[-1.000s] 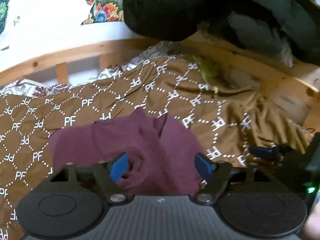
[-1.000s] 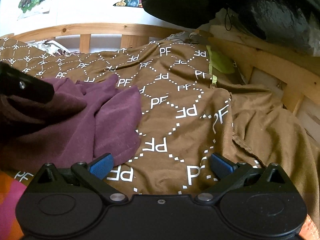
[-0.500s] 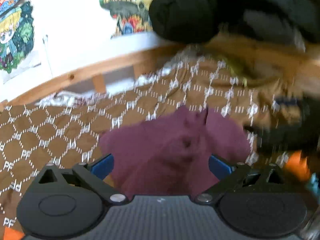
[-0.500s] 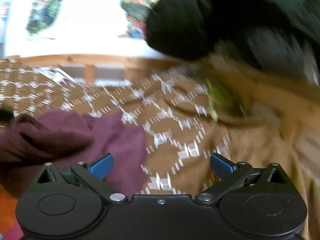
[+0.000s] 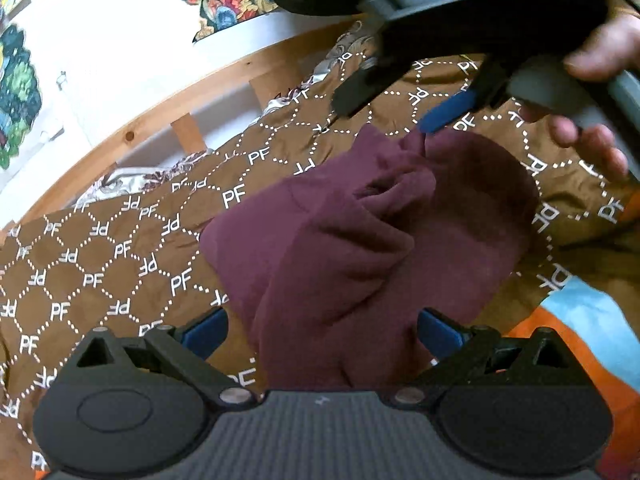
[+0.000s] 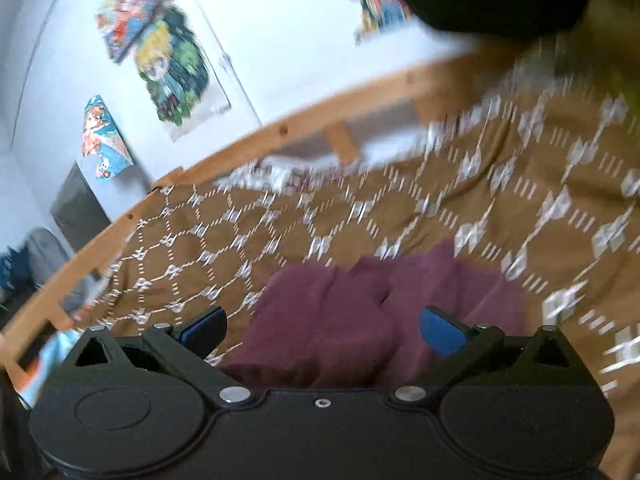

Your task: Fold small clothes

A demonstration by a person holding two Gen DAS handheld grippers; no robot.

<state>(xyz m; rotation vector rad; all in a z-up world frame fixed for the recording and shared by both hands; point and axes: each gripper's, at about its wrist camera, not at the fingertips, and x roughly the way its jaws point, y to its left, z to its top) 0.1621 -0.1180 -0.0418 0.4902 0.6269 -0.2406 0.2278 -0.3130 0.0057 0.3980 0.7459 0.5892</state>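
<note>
Left wrist view: crumpled maroon knit garment (image 5: pixel 360 240) lies bunched on the brown bedspread with white dotted hexagons and "PF" letters (image 5: pixel 100 272). Left gripper (image 5: pixel 322 330) has just been opening; jaws spread wide, the garment's near edge between them, pads not pressing it. Beyond the garment, the right gripper (image 5: pixel 384 114) hangs over its far edge, a hand (image 5: pixel 592 92) on its handle (one blue pad tip meets the cloth).

Right wrist view, blurred: right gripper jaws spread, garment (image 6: pixel 360 312) below and between them, unpinched. Wooden bed rail (image 6: pixel 280 136) beyond the garment.
</note>
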